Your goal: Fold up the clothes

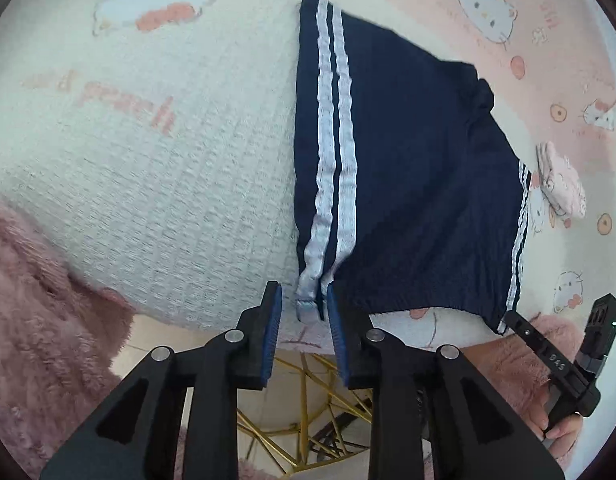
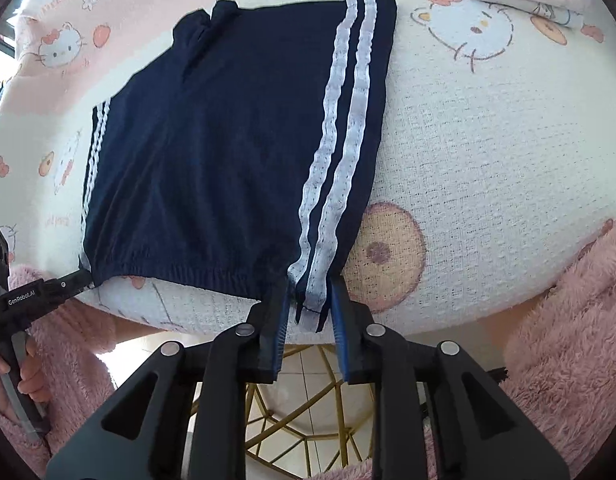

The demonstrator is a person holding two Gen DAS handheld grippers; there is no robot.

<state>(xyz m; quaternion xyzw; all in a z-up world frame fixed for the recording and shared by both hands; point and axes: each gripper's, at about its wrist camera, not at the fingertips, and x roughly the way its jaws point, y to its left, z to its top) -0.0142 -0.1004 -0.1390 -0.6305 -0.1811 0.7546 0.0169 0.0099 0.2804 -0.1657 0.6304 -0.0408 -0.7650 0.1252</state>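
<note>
Left gripper [image 1: 304, 312]: blue ribbed fingers [image 1: 272, 312] slightly apart, straddling shorts' waistband corner, pads not pressing.
Navy shorts [image 2: 228, 140]: knit fabric, two white mesh stripes per side, elastic waistband at near edge; flat on worktop [image 2: 487, 160], textured cat-print cover.
Right gripper [image 2: 308, 304]: same, narrowly parted around opposite corner.
"GenRobot.AI" on left gripper's body.
Fuzzy pink sleeves [image 2: 567, 320].

navy shorts [image 1: 407, 168] flat on blanket [image 1: 168, 152] | left claw [image 1: 304, 304] open, straddling striped waistband corner
</note>
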